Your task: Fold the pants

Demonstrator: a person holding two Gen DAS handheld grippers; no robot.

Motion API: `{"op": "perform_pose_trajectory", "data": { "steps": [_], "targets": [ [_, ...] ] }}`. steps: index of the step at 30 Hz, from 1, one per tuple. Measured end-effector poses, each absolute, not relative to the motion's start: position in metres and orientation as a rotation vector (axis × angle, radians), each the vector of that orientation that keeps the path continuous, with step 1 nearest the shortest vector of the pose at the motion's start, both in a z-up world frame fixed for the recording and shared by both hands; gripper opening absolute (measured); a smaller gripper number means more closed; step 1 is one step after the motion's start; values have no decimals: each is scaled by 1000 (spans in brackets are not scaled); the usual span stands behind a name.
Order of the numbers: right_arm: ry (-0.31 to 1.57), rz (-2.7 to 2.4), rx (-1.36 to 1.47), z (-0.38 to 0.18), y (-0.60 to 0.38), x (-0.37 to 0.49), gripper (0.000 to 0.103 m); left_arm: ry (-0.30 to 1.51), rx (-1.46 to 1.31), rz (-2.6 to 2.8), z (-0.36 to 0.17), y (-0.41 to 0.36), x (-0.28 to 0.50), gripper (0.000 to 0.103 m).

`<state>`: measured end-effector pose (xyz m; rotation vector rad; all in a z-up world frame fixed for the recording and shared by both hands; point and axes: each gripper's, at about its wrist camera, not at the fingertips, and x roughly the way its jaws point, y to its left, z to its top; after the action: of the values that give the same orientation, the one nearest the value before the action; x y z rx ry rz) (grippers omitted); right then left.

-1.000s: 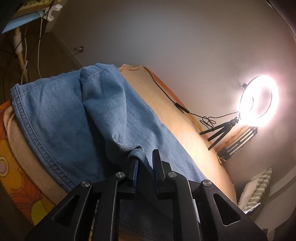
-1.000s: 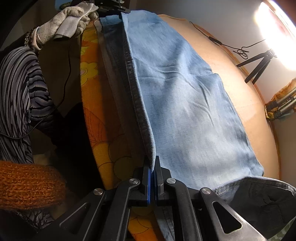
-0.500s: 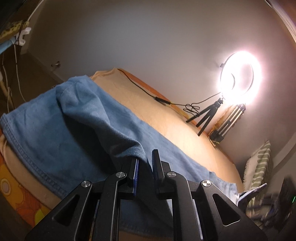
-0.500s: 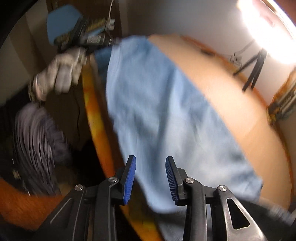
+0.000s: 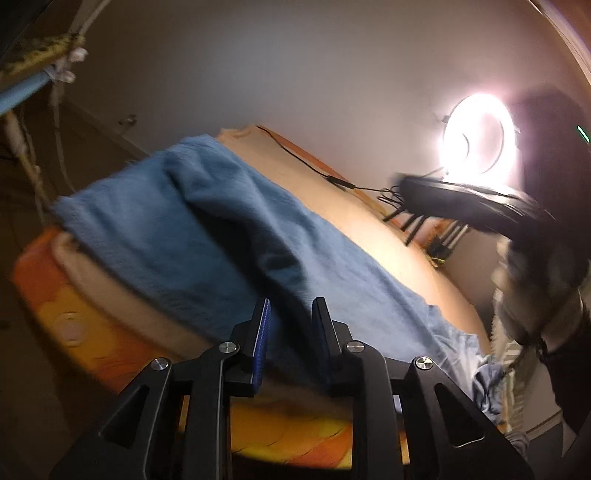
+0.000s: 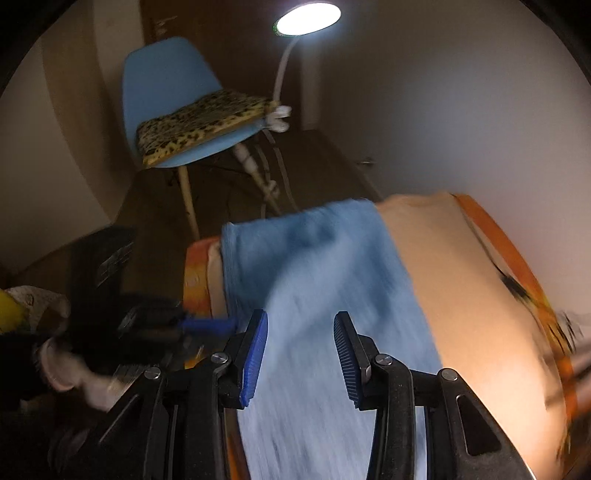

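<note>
The pants, blue denim, lie lengthwise on a bed with a peach cover, along the edge of the bed nearest the person, over an orange flowered side panel. One end of the pants lies at the far corner of the bed, where the cloth is humped into a soft ridge; in the left wrist view the other end runs toward the lower right and ends in a crumpled bunch. The left gripper sits just above the near edge of the pants, its jaws parted and opening, with denim seen through the gap but no pad pressing on it. The right gripper hangs over the middle of the pants, its jaws apart and opening, nothing between the pads; the cloth below it is streaked with blur. In the right wrist view the left gripper's blue-tipped fingers show just beside the pants' near edge, borne by a gloved hand. In the left wrist view the right gripper crosses in front of a lit ring light that stands beyond the bed on a small tripod. Past the far corner of the bed stands a blue chair with a leopard-print cushion, and above it a round lamp on a white bent neck.
</note>
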<state>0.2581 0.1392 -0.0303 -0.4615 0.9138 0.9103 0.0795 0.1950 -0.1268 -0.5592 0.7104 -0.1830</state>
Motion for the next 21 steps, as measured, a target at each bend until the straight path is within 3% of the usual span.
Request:
{"op": "perform_pose_trajectory", "data": {
  "steps": [6,14,17,21],
  "targets": [
    [971,907,-559,-80,223,282,39,698,-575,-88,-129,235,59,21],
    [1006,822,-756,-129,256,296,38,704,-608,-37,-139,262,58,21],
    [1008,793,-811,-140,256,300,32,700,-612,-32,-137,265,64,21],
    [1017,793,-794,-144,246,311,2,694,-597,-36,-132,264,67,21]
  ]
}}
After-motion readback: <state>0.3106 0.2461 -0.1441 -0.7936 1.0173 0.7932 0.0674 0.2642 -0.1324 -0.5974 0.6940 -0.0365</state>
